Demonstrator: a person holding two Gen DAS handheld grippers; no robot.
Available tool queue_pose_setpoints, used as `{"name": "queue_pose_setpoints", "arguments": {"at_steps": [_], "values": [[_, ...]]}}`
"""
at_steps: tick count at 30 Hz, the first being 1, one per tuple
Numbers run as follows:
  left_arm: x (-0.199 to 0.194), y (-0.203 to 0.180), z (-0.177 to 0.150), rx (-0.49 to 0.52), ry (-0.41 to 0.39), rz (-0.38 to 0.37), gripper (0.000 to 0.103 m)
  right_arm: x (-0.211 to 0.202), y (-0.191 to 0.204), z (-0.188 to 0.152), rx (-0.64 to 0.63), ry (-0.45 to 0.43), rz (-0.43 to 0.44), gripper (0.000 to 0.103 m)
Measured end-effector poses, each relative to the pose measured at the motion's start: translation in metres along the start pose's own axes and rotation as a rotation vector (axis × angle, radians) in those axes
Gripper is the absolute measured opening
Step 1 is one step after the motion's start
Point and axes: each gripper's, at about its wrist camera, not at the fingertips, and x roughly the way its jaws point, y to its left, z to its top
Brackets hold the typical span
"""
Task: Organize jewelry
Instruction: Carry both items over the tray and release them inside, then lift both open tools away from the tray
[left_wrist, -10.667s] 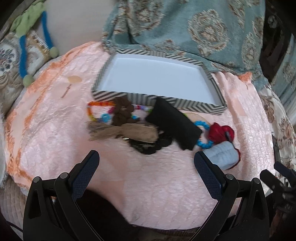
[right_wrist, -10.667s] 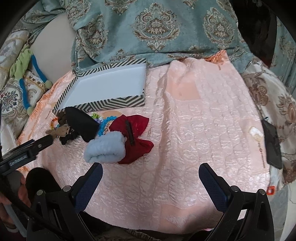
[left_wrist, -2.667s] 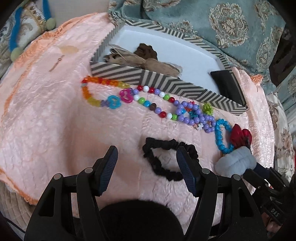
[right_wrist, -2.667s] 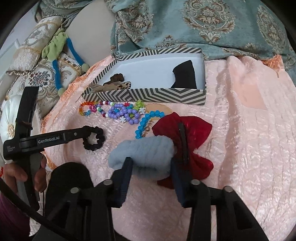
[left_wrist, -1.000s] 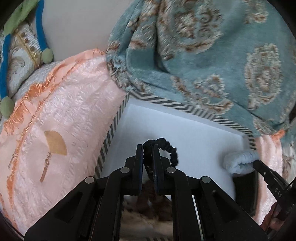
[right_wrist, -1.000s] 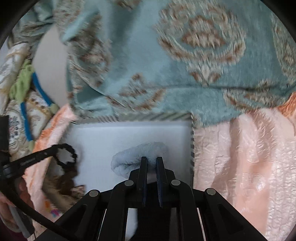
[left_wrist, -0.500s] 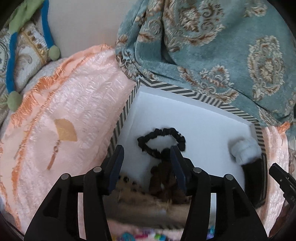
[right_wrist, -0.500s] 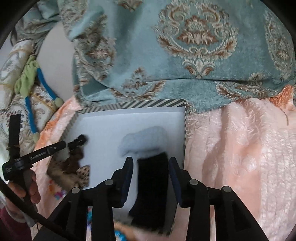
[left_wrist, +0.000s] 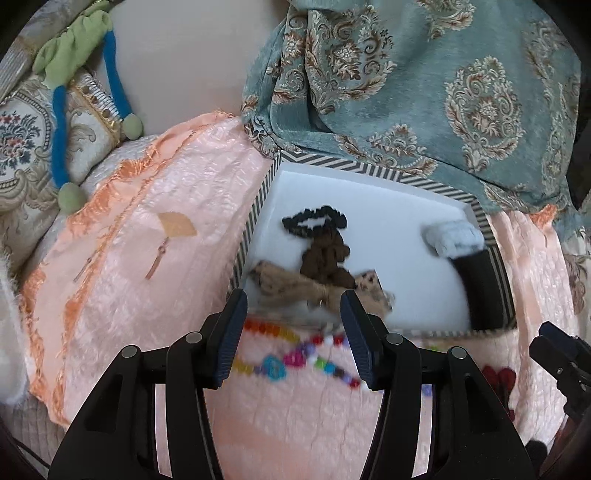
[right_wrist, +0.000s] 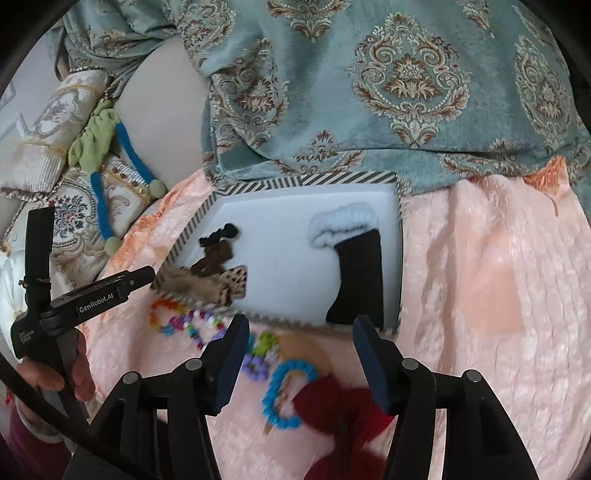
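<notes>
In the striped box (left_wrist: 255, 221), the black scrunchie (left_wrist: 314, 219), brown scrunchie (left_wrist: 325, 260) and tan bow (left_wrist: 295, 286) lie at the left, with the pale blue scrunchie (left_wrist: 452, 236) and a black pouch (left_wrist: 480, 284) at the right. The left gripper (left_wrist: 293, 332) is spread and empty; the right gripper (right_wrist: 299, 354) is opening, also empty. On the near pink cloth (right_wrist: 480, 295), the bead necklaces (right_wrist: 184, 323), blue bracelet (right_wrist: 284, 391) and red bow (right_wrist: 343, 413) are left to box.
</notes>
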Motion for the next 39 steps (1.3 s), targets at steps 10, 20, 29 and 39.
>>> {"name": "queue_pose_setpoints", "arguments": {"at_steps": [10,20,29,39], "values": [[-0.037,-0.003,-0.038,0.005,-0.027,-0.006,0.052,-0.030,0.011,-0.027,0.004,-0.018,-0.003,0.060],[-0.055,-0.003,-0.054,-0.001,-0.029,-0.017,0.053,-0.045,0.017,-0.042,-0.011,-0.043,-0.070,0.060],[-0.058,0.005,-0.068,-0.039,0.006,-0.037,0.053,-0.050,0.016,-0.050,-0.018,-0.040,-0.117,0.066],[-0.061,0.005,-0.074,-0.039,0.012,-0.046,0.053,-0.052,0.018,-0.053,-0.019,-0.036,-0.143,0.066]]}}
